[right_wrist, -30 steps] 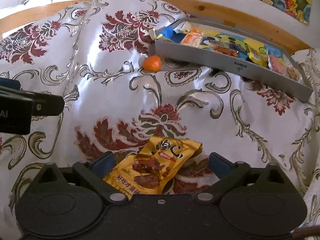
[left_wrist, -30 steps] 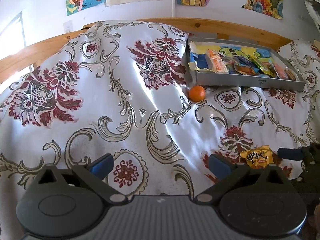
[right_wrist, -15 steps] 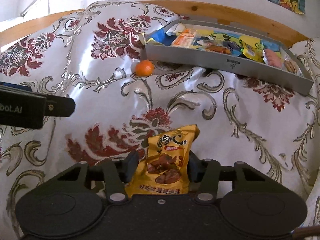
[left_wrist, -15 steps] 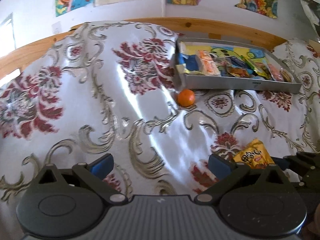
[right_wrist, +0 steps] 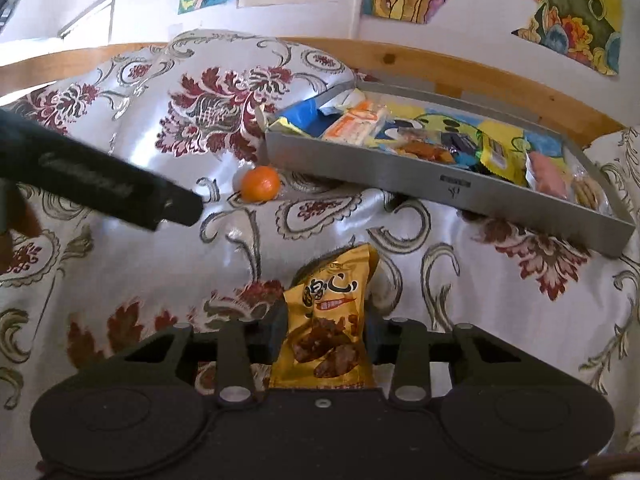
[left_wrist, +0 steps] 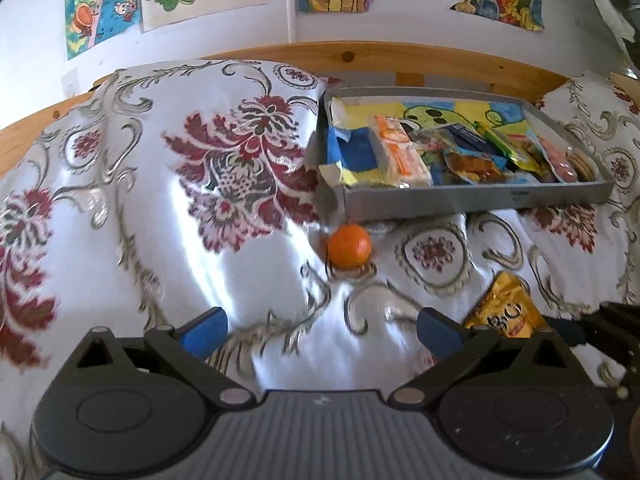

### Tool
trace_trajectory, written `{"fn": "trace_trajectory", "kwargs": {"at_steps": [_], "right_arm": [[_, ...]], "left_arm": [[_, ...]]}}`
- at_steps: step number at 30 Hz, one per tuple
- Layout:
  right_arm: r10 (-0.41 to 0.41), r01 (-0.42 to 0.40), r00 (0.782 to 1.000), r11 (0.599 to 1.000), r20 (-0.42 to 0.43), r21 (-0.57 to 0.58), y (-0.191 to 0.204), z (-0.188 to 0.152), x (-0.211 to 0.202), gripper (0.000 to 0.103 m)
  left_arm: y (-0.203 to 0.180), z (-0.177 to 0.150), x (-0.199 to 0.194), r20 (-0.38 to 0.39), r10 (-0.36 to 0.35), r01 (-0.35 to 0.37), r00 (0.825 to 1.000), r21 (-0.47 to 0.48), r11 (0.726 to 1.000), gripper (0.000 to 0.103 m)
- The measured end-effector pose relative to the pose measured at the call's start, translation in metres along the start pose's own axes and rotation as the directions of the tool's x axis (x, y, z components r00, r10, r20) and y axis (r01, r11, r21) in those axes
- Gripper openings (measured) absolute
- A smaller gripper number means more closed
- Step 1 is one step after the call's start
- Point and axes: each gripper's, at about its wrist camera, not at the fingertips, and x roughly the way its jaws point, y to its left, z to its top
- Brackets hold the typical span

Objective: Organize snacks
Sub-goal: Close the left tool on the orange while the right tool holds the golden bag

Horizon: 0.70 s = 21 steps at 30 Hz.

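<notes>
My right gripper [right_wrist: 320, 330] is shut on a yellow snack packet [right_wrist: 326, 320], which stands upright between its fingers, lifted off the cloth. The same packet [left_wrist: 506, 312] shows at the lower right of the left wrist view. A grey tray [right_wrist: 440, 184] holding several snack packets sits at the back right, with a small orange [right_wrist: 260, 183] on the cloth just off its near left corner. My left gripper [left_wrist: 320, 328] is open with nothing between its blue-padded fingers, and the orange [left_wrist: 349, 245] lies ahead of it, apart. The left gripper's body [right_wrist: 100, 184] reaches in from the left in the right wrist view.
A shiny white cloth with red flowers [left_wrist: 160, 220] covers the whole surface. A wooden rail [left_wrist: 400, 56] runs along the back under a wall hung with drawings. The tray [left_wrist: 472, 198] sits close to that rail.
My right gripper shut on the yellow packet and raised it upright off the cloth. My left gripper moved forward and right, toward the orange, and stayed open.
</notes>
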Motion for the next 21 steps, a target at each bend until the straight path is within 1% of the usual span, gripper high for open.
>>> {"fn": "trace_trajectory", "kwargs": {"at_steps": [6,13,16,21], "right_arm": [[-0.001,0.001,0.998,1.0,0.055,-0.001,-0.005,0.005,0.008,0.04],[0.025,-0.027,0.997,0.999,0.079,0.021,-0.011,0.01,0.02,0.039],[0.03,-0.032,0.997,0.999,0.075,0.027,-0.012,0.01,0.022,0.039],[0.034,-0.037,0.997,0.999,0.066,0.034,-0.013,0.01,0.024,0.038]], "left_arm": [[0.001,0.017,0.027,0.019,-0.039,0.039,0.999,0.0,0.999,0.103],[0.001,0.027,0.05,0.03,-0.075,0.075,0.997,-0.014,0.997,0.102],[-0.002,0.032,0.059,0.033,-0.089,0.089,0.995,0.005,0.996,0.099],[-0.001,0.035,0.073,0.02,-0.11,0.11,0.994,-0.001,0.994,0.09]]}}
